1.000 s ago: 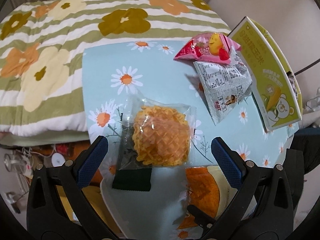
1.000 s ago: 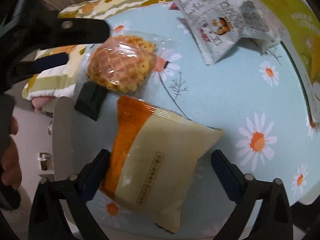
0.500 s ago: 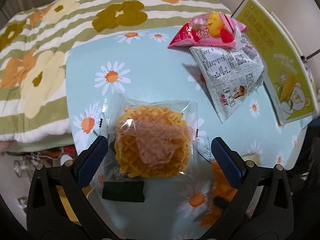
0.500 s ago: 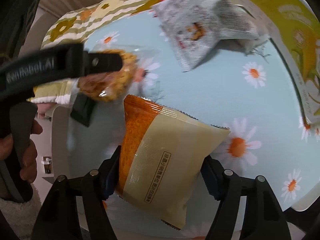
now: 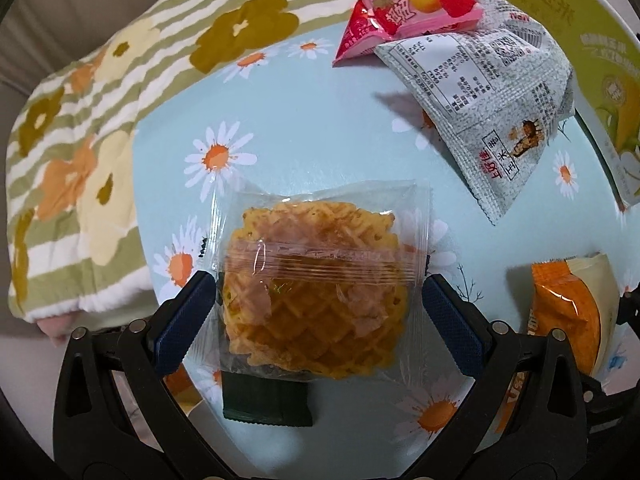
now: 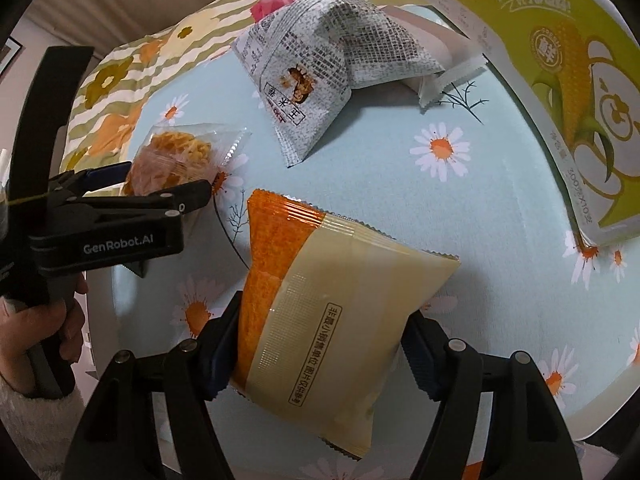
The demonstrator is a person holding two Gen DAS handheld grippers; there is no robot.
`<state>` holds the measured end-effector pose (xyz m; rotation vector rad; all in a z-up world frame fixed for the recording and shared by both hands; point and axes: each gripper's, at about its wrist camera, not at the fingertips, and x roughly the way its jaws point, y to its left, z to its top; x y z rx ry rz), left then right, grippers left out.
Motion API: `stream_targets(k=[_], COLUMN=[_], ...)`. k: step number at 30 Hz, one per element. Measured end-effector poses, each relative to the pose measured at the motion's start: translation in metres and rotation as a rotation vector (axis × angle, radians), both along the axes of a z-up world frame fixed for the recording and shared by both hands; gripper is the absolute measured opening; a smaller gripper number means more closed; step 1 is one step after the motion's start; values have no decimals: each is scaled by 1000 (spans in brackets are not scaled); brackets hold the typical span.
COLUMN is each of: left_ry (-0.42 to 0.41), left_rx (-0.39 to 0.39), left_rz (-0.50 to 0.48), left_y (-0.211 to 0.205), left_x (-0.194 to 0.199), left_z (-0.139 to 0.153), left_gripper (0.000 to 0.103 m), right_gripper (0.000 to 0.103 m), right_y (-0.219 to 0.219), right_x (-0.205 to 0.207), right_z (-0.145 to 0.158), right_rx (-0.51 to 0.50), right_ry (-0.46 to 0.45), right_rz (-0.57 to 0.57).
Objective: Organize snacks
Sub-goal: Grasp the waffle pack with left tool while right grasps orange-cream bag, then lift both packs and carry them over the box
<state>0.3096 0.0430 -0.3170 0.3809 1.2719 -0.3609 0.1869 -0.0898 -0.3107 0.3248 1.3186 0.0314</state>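
Observation:
My left gripper [image 5: 320, 312] is shut on a clear-wrapped waffle cookie [image 5: 316, 292], its blue pads pressing the wrapper's sides just above the table. It also shows in the right wrist view [image 6: 172, 160]. My right gripper [image 6: 320, 352] is shut on an orange-and-cream snack packet [image 6: 340, 292], which also shows at the right edge of the left wrist view [image 5: 568, 320]. A grey printed packet [image 5: 488, 116] and a pink strawberry packet [image 5: 412, 8] lie at the table's far side.
A yellow-green corn snack box [image 6: 560, 80] lies along the table's right side. A small dark packet [image 5: 266, 404] lies under the cookie. The daisy tablecloth [image 5: 320, 128] covers the table; a flowered blanket [image 5: 80, 160] lies beyond the left edge.
Both grippers have closed: the left onto the waffle cookie, the right onto the orange-and-cream packet. Both have moved forward, and the far packets and the box look closer.

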Motion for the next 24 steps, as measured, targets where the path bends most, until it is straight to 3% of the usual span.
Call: stream_targets(k=[2,4,6,10,16,24], left_ry=[14,18,29,37,18,-58], left_rx=[-22,-32,-75,-129,-161,-217], left_rz=[15,36,56,97,122,92], left_y=[4,10,18,28,33,28], left_x=[3,6,9,14,11,4], left_z=[-1,-1,2,8,24,77], left_gripper=[101,88,82,75,74,74], right_gripper=[67,67,67,67,65,65], right_y=[-2,-5,-9,-10,-13,-13], right_x=[-1,-3,-6,-7,-7,-6], right_z=[0,0,1,2,13,49], right_rx=[11,19,26,34,37,26], right_ry=[0,-1,-1,-4,-43,-144], right_rz=[1,4,6,12,9,20])
